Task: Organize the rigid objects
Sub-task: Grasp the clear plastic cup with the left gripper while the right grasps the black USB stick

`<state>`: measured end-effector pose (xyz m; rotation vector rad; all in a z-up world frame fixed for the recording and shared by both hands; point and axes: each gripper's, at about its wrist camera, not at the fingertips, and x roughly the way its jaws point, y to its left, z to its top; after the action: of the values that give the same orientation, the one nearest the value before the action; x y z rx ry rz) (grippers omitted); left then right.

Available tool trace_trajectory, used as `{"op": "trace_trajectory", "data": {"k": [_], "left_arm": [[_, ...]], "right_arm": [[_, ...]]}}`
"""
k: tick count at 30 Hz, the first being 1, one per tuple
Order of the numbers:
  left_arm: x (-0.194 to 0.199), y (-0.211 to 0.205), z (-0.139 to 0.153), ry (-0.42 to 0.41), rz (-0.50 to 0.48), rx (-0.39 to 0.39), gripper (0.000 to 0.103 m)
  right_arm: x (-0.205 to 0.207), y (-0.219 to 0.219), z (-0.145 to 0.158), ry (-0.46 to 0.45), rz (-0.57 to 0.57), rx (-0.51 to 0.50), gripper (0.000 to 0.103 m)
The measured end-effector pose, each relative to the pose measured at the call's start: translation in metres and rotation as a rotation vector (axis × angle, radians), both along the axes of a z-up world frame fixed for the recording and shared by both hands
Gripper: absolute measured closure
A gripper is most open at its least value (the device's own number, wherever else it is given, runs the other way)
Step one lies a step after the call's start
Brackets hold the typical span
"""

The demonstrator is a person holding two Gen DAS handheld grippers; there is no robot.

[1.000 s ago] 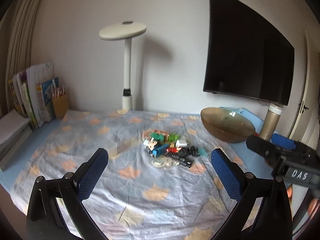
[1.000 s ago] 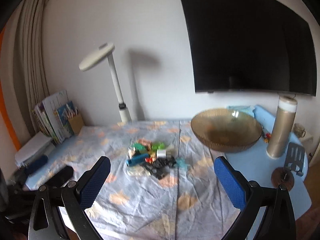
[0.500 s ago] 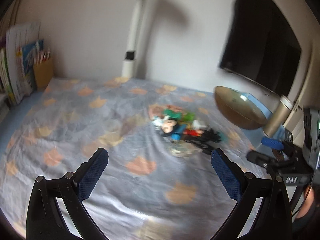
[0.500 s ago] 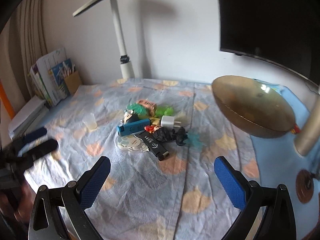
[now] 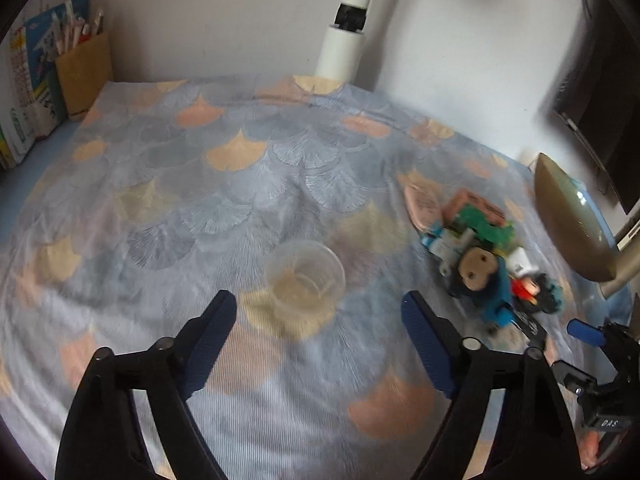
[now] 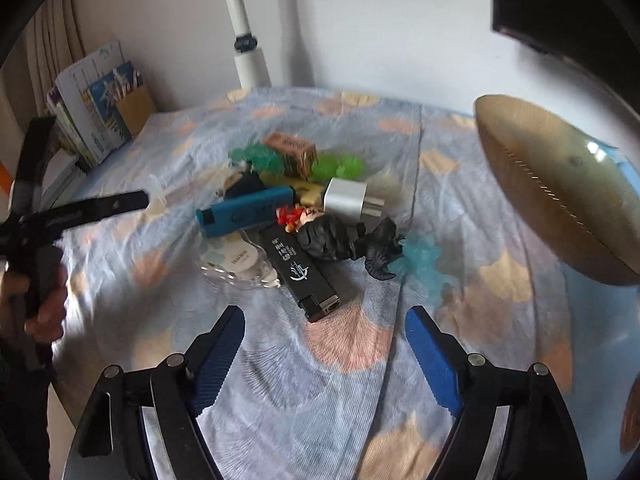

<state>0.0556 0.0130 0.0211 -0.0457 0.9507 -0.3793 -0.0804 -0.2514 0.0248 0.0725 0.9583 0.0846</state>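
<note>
A pile of small rigid objects lies on the patterned cloth: a black lighter [image 6: 300, 272], a blue stick [image 6: 244, 210], a white charger [image 6: 346, 197], a black figurine [image 6: 344, 240], a brown box [image 6: 292, 152]. The pile also shows in the left wrist view [image 5: 484, 264]. A clear plastic cup [image 5: 305, 276] stands just ahead of my open left gripper [image 5: 318, 334]. My right gripper [image 6: 324, 346] is open and empty, just short of the lighter. An amber bowl [image 6: 556, 188] stands to the right.
A white lamp post [image 5: 348, 28] stands at the back wall. Books and a pencil holder [image 5: 82, 68] stand at the back left. A dark screen [image 6: 560, 4] hangs on the wall at right. The left gripper and a hand show at the left of the right wrist view [image 6: 80, 210].
Both grippers have moved forward and down toward the table. The left one now faces the clear cup; the right one is close over the pile. Both stay open.
</note>
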Motion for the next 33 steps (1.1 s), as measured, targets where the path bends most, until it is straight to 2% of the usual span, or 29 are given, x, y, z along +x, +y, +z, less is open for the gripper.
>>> {"op": "trace_trajectory", "data": {"k": [2,4,5,8,14,15,16,18,28,33], "left_arm": [[0.005,-0.003,-0.005,0.007,-0.008,0.009,0.033],[0.008,-0.007,-0.009,0.009,-0.016,0.025,0.061],[0.009,-0.008,-0.011,0.010,-0.019,0.032,0.067],[0.006,-0.005,-0.007,-0.016,-0.015,0.012,0.069],[-0.013,-0.002,0.011,-0.066,-0.051,-0.046,0.070],[-0.016,-0.005,0.013,-0.068,-0.055,-0.047,0.070],[-0.021,-0.007,0.014,-0.068,-0.060,-0.051,0.070],[-0.035,-0.011,0.018,-0.066,-0.078,-0.070,0.070],[-0.123,-0.060,0.025,-0.086,-0.258,-0.123,0.070],[-0.142,-0.077,0.023,-0.092,-0.294,-0.080,0.070]], "right_arm": [[0.007,0.000,-0.005,0.022,0.016,-0.007,0.022],[0.017,0.002,-0.010,0.038,0.042,-0.015,0.022],[0.019,0.004,-0.011,0.041,0.050,-0.021,0.025],[0.032,0.011,-0.018,0.048,0.068,-0.099,0.048],[0.040,0.009,-0.022,0.036,0.113,-0.110,0.051],[0.041,0.009,-0.022,0.036,0.119,-0.099,0.063],[0.040,0.009,-0.022,0.036,0.126,-0.083,0.069],[0.037,0.012,-0.019,0.030,0.137,-0.062,0.077],[-0.042,0.005,-0.004,0.030,0.040,-0.096,0.077],[-0.043,0.012,-0.012,0.053,0.053,-0.115,0.074]]}}
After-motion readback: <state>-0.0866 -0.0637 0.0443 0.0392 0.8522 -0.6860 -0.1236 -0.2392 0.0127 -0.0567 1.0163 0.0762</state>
